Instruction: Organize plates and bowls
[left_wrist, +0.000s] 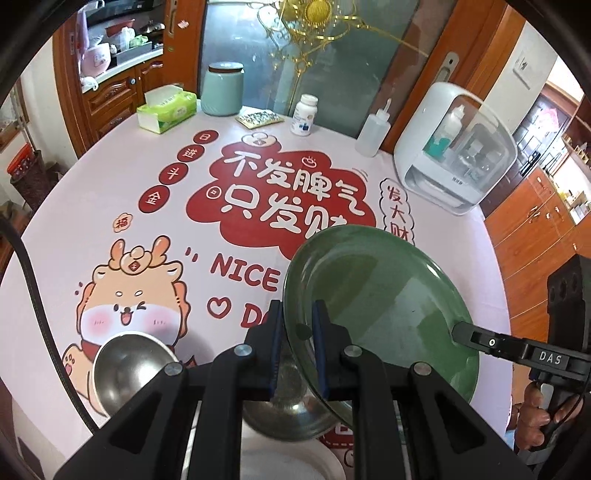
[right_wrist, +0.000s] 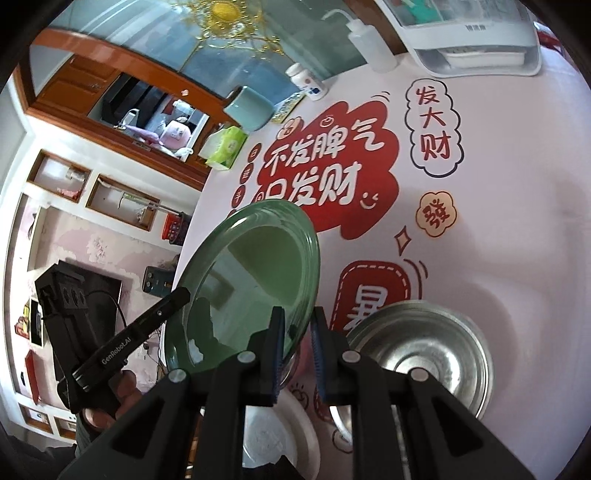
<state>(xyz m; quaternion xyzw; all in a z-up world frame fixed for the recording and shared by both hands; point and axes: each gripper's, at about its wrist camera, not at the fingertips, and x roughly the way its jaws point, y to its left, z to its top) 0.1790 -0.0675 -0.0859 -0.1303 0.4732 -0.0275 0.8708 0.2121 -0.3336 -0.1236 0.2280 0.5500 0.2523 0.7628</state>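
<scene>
Left gripper (left_wrist: 299, 343) and right gripper (right_wrist: 298, 349) pinch the glossy round green plate (left_wrist: 380, 306)

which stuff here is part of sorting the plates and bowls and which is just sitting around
Part of the job:
- round green glass plate, gripped at opposite rims by left gripper and right gripper
- two shiny steel bowls
- white plate

Lying about:
- green tissue pack
- mint jar
- white pill bottle
- squeeze bottle
- white appliance
</scene>
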